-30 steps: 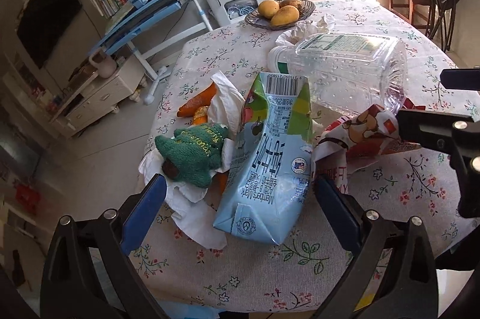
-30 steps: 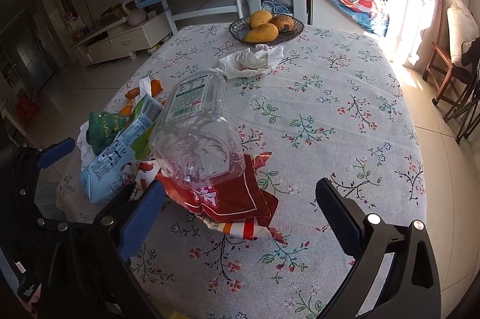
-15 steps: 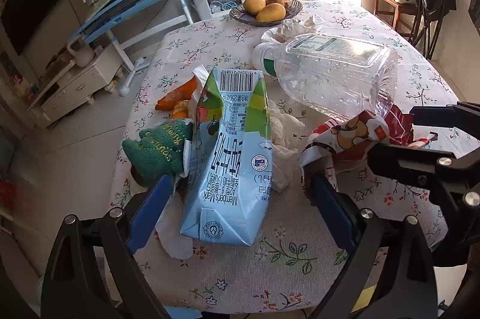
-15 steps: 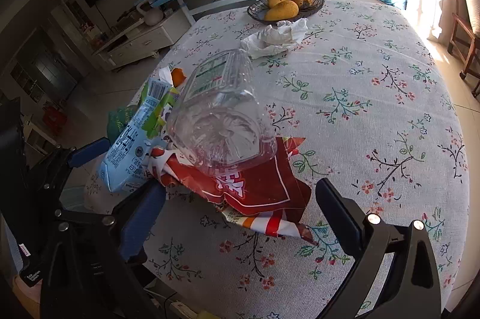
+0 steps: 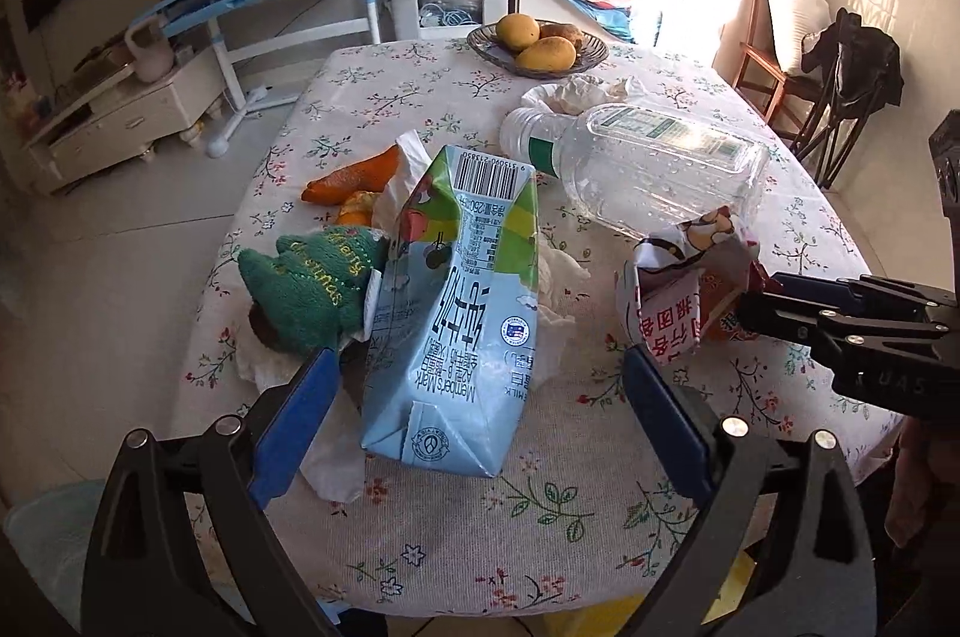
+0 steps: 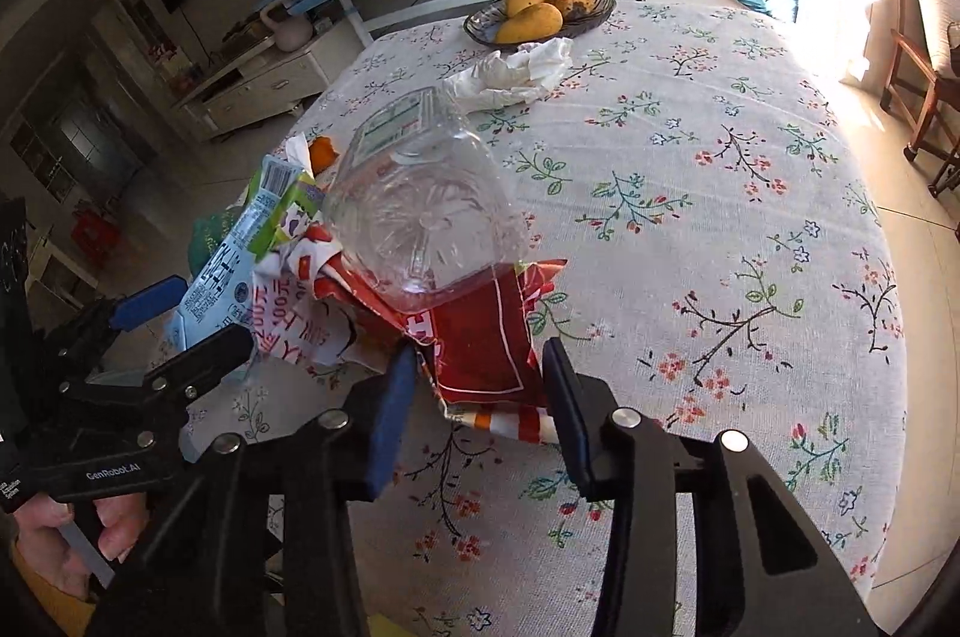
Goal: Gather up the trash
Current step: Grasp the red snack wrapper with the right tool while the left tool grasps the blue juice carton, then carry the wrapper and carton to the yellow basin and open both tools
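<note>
Right wrist view showed the right gripper (image 6: 480, 397), jaws half closed, straddling the crumpled red snack wrapper (image 6: 480, 331) without clamping it. The left gripper (image 5: 474, 409) gaped around a flattened blue milk carton (image 5: 456, 307). Nothing looked collected.

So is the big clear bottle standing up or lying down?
Lying down. The clear bottle rests on its side, its base on the red wrapper.

A blue-and-green milk carton (image 5: 456, 313) lies flattened on its side on the table's near edge, barcode end pointing to 12 o'clock. At its 2 o'clock a clear plastic bottle (image 5: 648, 166) lies on its side, uncapped, base resting on a crumpled red-and-white snack wrapper (image 6: 480, 337). Crumpled white tissue (image 6: 516, 73) sits beyond, and orange peel (image 5: 354, 175) at the carton's 11 o'clock.
</note>
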Demonstrator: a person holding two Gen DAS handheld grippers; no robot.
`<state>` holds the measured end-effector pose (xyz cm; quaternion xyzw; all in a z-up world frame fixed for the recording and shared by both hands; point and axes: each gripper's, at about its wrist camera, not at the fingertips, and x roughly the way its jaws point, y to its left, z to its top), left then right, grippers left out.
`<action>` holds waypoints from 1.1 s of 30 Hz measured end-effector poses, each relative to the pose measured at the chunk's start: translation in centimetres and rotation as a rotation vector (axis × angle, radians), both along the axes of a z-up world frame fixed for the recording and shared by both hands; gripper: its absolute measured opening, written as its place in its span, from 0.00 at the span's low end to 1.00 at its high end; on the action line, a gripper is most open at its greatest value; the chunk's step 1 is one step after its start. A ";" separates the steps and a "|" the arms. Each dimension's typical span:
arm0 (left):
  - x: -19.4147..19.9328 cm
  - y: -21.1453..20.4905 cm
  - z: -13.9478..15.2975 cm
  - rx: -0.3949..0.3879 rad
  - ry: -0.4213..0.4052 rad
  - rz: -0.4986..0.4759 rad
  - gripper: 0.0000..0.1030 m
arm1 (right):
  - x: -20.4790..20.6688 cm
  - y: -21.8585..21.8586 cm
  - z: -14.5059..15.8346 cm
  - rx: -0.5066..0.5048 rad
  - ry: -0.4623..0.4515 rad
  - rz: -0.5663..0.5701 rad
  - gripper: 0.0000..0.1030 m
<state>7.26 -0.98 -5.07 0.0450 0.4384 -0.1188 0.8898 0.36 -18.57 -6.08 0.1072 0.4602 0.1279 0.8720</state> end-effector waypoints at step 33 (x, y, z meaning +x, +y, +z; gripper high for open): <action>-2.8 2.6 1.3 -0.133 -0.106 0.095 0.42 | -9.1 -0.7 2.7 0.075 -0.053 0.032 0.33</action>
